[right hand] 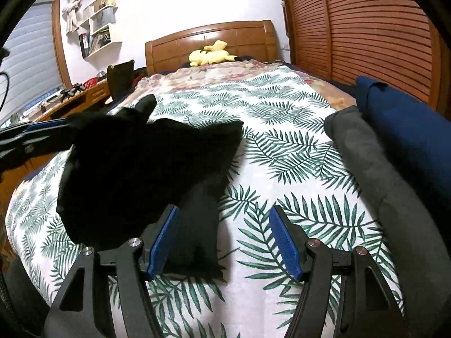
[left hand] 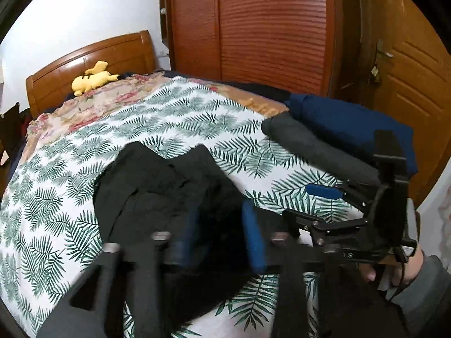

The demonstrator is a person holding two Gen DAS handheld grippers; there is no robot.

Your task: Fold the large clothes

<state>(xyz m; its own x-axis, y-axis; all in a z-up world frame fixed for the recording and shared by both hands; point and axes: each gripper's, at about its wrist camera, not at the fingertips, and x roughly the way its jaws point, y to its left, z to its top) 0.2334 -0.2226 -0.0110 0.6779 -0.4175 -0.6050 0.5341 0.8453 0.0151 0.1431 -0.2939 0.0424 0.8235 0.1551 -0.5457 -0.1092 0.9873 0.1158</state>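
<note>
A black garment [left hand: 157,194] lies crumpled on the leaf-print bedspread [left hand: 70,169]. In the right wrist view the black garment [right hand: 135,174] is lifted at its left side, bunched up against the left gripper's blue finger [right hand: 45,126] at the frame's left edge. My left gripper [left hand: 220,236] has its blue pads apart with black cloth between and under them; whether it grips is unclear. My right gripper [right hand: 222,239] is open and empty, just above the bedspread [right hand: 282,155] beside the garment's lower end. It also shows in the left wrist view [left hand: 324,205], at the right.
Folded grey clothes [right hand: 394,191] and folded navy clothes [right hand: 408,129] lie along the bed's right edge. A yellow plush toy [right hand: 211,55] sits by the wooden headboard [right hand: 211,36]. A slatted wardrobe [right hand: 366,28] stands to the right, a desk [right hand: 70,98] to the left.
</note>
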